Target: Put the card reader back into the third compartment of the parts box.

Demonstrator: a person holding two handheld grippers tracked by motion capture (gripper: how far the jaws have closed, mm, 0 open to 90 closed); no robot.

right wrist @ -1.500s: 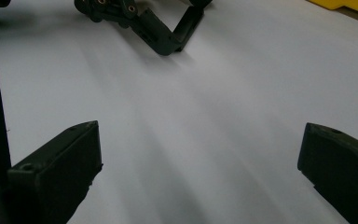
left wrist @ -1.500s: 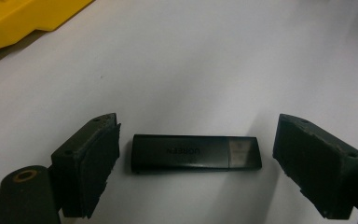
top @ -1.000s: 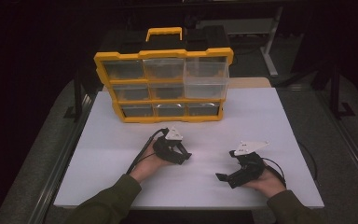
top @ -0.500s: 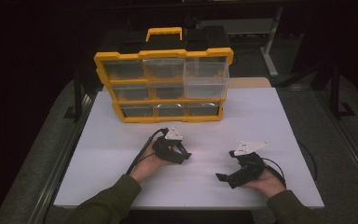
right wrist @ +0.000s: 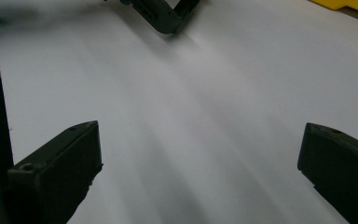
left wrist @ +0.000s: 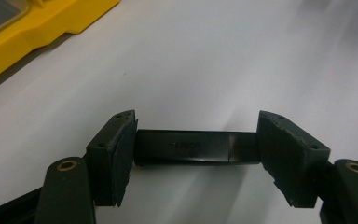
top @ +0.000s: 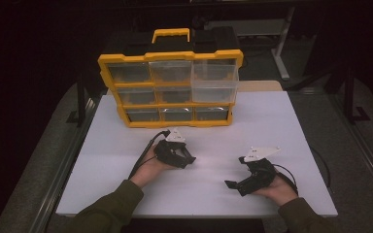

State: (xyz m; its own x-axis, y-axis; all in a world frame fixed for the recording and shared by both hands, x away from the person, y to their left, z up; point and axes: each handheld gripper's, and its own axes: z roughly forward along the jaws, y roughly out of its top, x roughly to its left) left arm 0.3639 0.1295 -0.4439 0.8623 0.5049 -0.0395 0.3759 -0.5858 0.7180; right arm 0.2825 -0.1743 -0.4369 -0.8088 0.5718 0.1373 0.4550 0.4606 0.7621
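Clearly a small black bar sits clamped between the left gripper pads, low at centre frame over the white bench. Lower right, the right gripper rests with jaws wide apart, holding nothing. Behind, upper centre, stands a yellow organizer.
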